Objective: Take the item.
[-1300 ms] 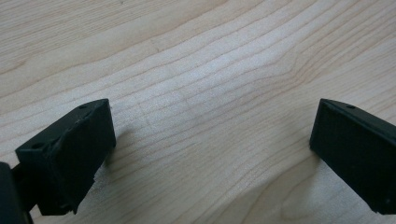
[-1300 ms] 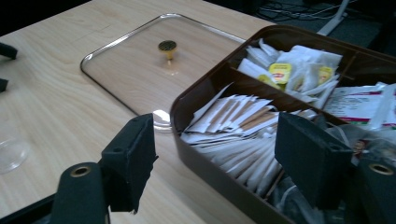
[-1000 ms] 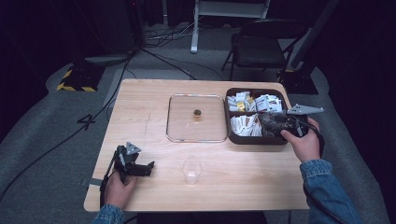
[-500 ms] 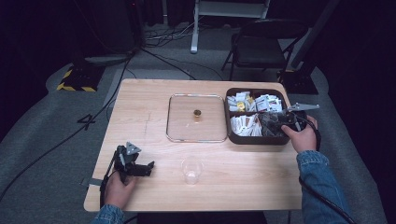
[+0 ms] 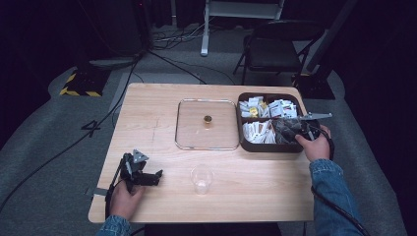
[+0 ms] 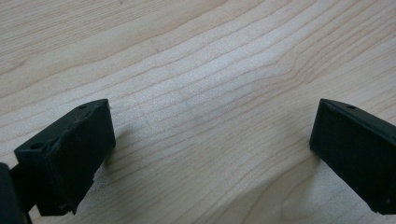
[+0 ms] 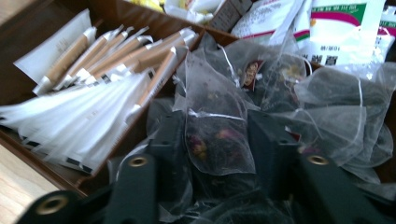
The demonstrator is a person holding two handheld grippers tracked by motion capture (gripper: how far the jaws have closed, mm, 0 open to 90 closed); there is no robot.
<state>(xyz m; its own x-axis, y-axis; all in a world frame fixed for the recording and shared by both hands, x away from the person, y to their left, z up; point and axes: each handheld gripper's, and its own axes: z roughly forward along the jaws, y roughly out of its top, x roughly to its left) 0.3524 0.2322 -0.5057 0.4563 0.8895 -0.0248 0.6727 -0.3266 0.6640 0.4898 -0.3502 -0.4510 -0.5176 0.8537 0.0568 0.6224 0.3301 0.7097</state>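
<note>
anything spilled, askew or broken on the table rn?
Nothing stands out. The clear cup is upright, the glass lid lies flat beside the brown box, and the sachets stay in their compartments. The right claw straddles a mesh tea bag.

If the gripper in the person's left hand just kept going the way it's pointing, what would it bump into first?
Most likely the bare light wooden tabletop: the left gripper points down at the wood, its black jaws wide apart with nothing between them.

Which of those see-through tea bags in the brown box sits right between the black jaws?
The clear mesh tea bag with pinkish buds, standing upright between the right gripper jaws; the other bags lie behind, outside them.
</note>
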